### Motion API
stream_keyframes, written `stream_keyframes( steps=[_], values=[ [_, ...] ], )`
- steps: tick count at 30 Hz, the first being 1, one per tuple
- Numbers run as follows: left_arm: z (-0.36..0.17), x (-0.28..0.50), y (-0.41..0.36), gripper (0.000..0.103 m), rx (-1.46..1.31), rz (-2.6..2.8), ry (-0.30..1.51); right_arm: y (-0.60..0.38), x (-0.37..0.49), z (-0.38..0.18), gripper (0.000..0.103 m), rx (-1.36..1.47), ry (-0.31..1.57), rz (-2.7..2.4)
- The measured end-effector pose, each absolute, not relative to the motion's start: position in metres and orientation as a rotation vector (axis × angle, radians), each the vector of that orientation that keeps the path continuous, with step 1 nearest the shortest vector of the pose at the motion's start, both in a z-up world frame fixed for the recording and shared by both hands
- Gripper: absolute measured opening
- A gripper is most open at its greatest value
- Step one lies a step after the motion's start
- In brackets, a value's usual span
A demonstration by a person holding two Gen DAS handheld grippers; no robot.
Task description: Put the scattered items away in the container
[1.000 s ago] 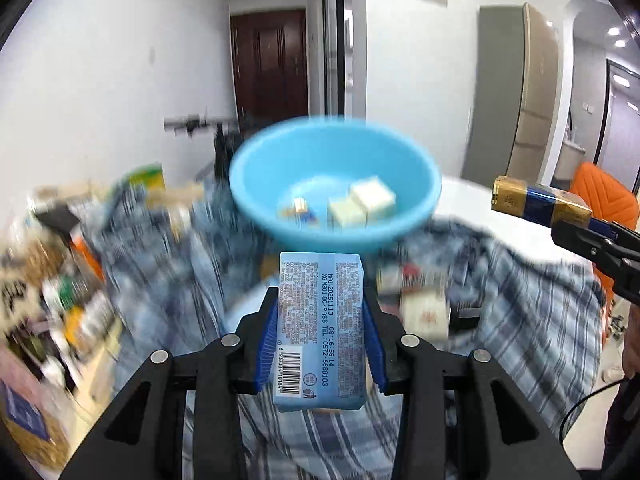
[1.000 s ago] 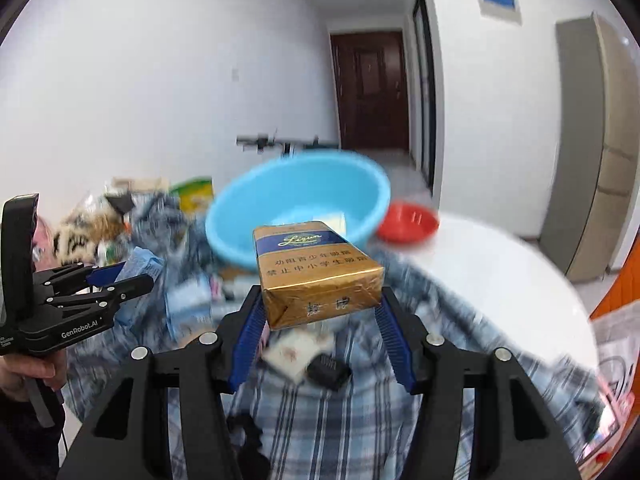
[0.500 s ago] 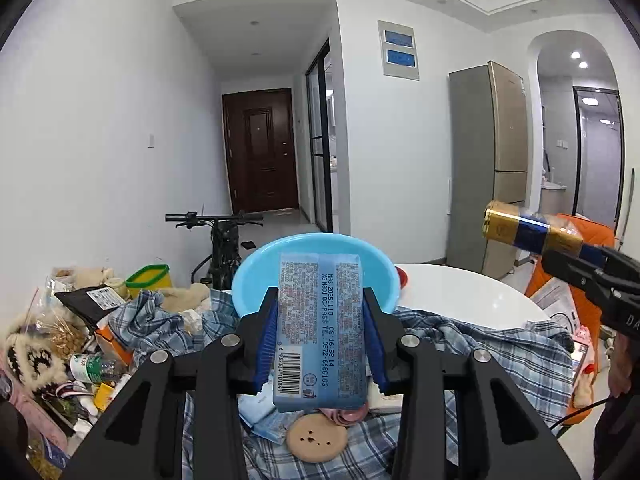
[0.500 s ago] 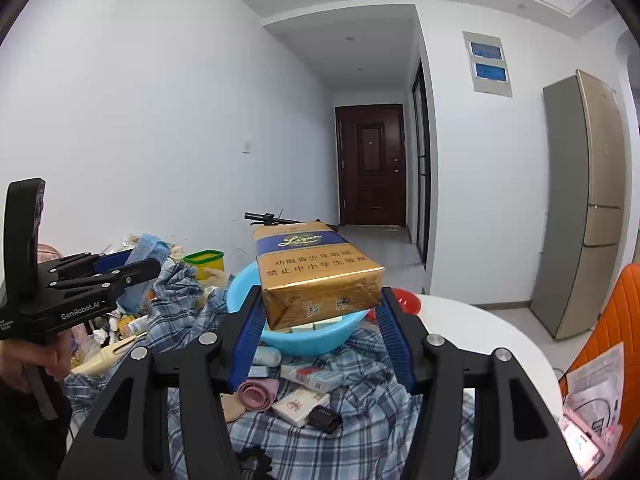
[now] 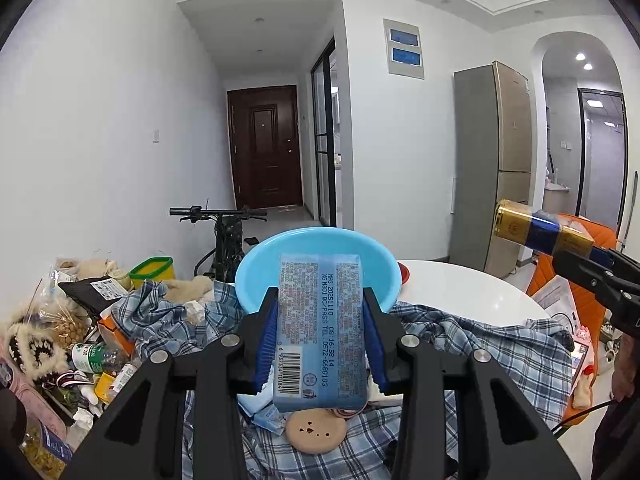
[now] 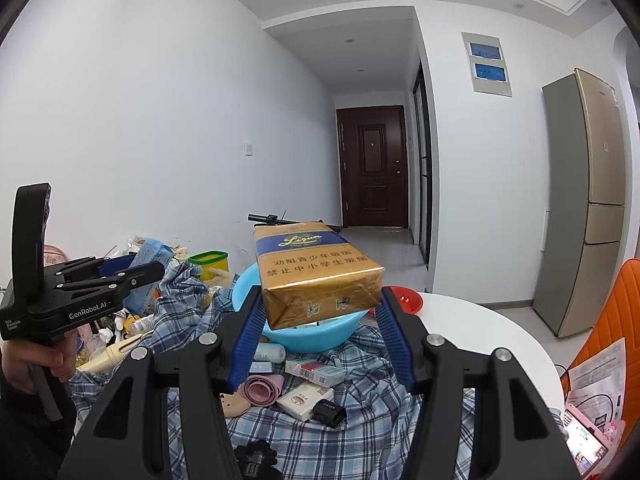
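Note:
My left gripper (image 5: 320,300) is shut on a light blue tissue pack (image 5: 320,328) with a barcode, held upright in front of the light blue bowl (image 5: 256,280). My right gripper (image 6: 320,296) is shut on a gold and blue cigarette pack (image 6: 312,264), held above the near side of the bowl (image 6: 304,338). Each gripper also shows in the other's view: the right gripper (image 5: 592,272) with its gold pack (image 5: 536,232) at the right edge, and the left gripper (image 6: 152,270) with its blue pack (image 6: 150,256) at the left, a hand below it. The packs hide most of the bowl's inside.
The bowl sits on a blue plaid cloth (image 6: 360,424) over a white round table (image 6: 480,332). Red-white cigarette packs (image 6: 316,372), a pink roll (image 6: 262,388), a small black item (image 6: 329,412) and a tan disc (image 5: 316,430) lie on it. A red dish (image 6: 406,300), left-side clutter (image 5: 80,344), and an orange chair (image 6: 616,320) surround the table.
Both grippers rose and drew back from the bowl, each keeping its pack. The bowl now looks smaller and lower in both views. Over the last half second nothing moved.

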State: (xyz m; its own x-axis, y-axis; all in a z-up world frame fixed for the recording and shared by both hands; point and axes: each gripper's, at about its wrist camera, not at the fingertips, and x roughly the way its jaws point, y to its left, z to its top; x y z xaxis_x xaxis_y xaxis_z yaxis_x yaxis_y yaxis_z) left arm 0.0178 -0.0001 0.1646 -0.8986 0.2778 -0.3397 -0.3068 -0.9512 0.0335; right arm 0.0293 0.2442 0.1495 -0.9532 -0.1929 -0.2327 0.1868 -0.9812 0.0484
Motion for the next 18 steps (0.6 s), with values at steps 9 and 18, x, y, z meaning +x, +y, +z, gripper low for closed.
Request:
stream_keyframes(
  steps=[9, 18],
  values=[
    [0.189, -0.011, -0.010, 0.041, -0.386, 2.865, 0.077, 0.244, 0.014, 0.160, 0.055, 0.295, -0.059, -2.935],
    [0.200, -0.073, -0.006, 0.041, -0.366, 2.906, 0.066, 0.242, -0.037, 0.184, 0.055, 0.190, -0.018, -2.974]
  ],
)
